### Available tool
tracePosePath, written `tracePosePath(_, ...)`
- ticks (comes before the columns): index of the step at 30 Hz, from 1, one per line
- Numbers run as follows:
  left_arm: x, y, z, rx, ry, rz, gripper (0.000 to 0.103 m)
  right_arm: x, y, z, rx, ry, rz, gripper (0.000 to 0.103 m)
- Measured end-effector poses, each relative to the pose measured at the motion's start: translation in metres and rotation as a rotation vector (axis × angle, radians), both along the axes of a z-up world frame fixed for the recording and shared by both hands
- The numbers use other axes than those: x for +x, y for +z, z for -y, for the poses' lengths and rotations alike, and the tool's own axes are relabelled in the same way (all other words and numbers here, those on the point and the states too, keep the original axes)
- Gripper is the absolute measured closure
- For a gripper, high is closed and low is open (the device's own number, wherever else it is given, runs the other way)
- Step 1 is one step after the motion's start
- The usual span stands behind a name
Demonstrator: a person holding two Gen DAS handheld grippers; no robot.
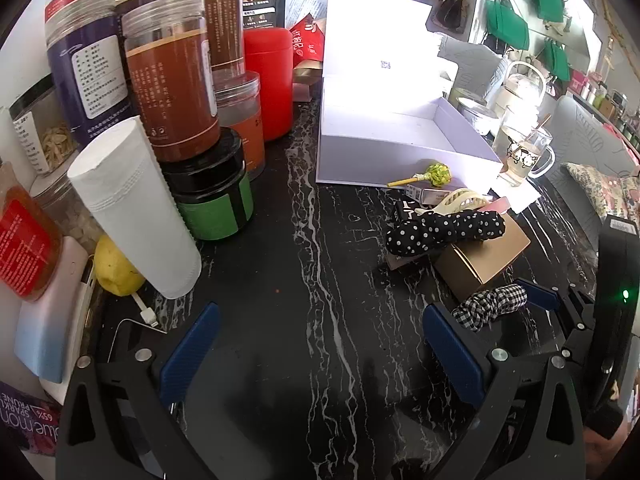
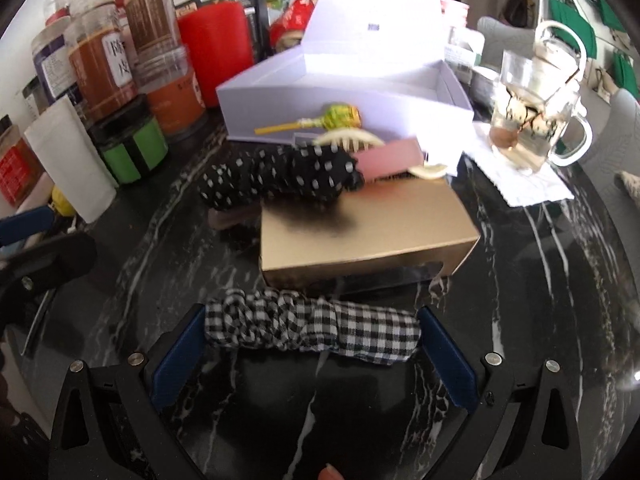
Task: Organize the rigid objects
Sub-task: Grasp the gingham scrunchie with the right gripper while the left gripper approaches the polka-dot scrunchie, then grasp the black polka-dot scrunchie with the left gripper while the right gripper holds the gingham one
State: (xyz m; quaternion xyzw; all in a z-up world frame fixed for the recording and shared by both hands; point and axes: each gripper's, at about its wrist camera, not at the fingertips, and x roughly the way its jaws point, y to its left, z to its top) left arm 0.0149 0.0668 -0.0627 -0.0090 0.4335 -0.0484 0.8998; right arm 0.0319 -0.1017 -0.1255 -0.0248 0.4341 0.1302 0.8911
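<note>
1. On the black marble table [image 1: 320, 280], the left gripper [image 1: 320, 344] hangs with its blue fingers wide apart, nothing between them.
2. At about 4 o'clock of the left wrist view, the right gripper [image 2: 312, 344] has its fingers at both ends of a checkered cloth item [image 2: 312, 330]; whether they press it, I cannot tell.
3. At 12 o'clock from this item lies a gold box [image 2: 360, 232], with a polka-dot cloth item [image 2: 280, 176] resting on its far edge.
4. Behind them stands an open white box [image 2: 340, 96], a lollipop [image 2: 340, 118] against its front wall.
5. At 9 to 11 o'clock stand jars [image 1: 172, 80] and a paper roll [image 1: 132, 208].
</note>
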Motion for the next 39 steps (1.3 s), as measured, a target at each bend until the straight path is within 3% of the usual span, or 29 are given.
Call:
tracePosePath(6,0.002,0.000,0.005,-0.011,-0.008,0.001,0.000,-0.004,0.005,0.010,0.069,0.010,0.000,0.004)
tracePosePath(19,0.019,0.006,0.047,-0.122,-0.106,0.014,0.000,-0.025,0.027,0.058,0.079,-0.093,0.062,0.004)
tracePosePath(29,0.050,-0.005,0.073,-0.252,-0.153,-0.053,0.000,-0.020,0.031,0.088,0.088,-0.156,0.083,0.004)
tracePosePath(39,0.074,-0.017,0.080,-0.268,-0.143,-0.105,0.000,-0.005,0.031,0.099,0.106,-0.165,0.081,0.004)
